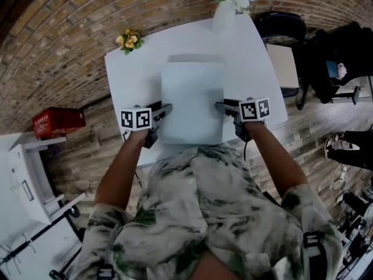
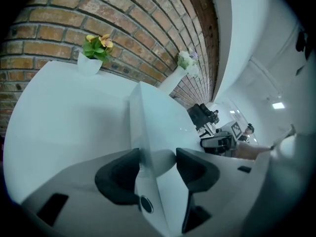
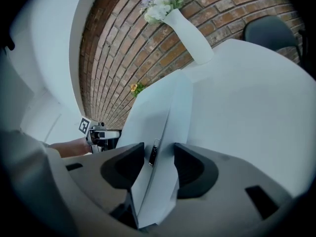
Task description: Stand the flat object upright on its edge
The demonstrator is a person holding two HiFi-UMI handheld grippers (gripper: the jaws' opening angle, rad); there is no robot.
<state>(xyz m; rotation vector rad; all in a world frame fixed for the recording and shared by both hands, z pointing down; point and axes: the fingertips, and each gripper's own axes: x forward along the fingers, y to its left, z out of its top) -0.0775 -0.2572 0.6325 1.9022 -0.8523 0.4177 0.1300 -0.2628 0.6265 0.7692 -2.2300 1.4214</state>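
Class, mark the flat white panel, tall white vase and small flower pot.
flat white panel [image 1: 192, 101], head view, top face.
tall white vase [image 1: 223, 17], head view, body.
small flower pot [image 2: 89, 64], left gripper view, white pot.

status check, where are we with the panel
Copy: left gripper shut on white panel edge; right gripper astride opposite edge, grip unclear. Panel not upright yet; vase, flower pot stand clear.

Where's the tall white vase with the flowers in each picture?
Head view: the tall white vase is at the top, right of middle.
Left gripper view: the vase is upper middle, just right of the flat white slab's far corner.
Right gripper view: the vase is near the top, right of middle.
Shared landmark: the flat white slab; the vase stands beyond it everywhere.
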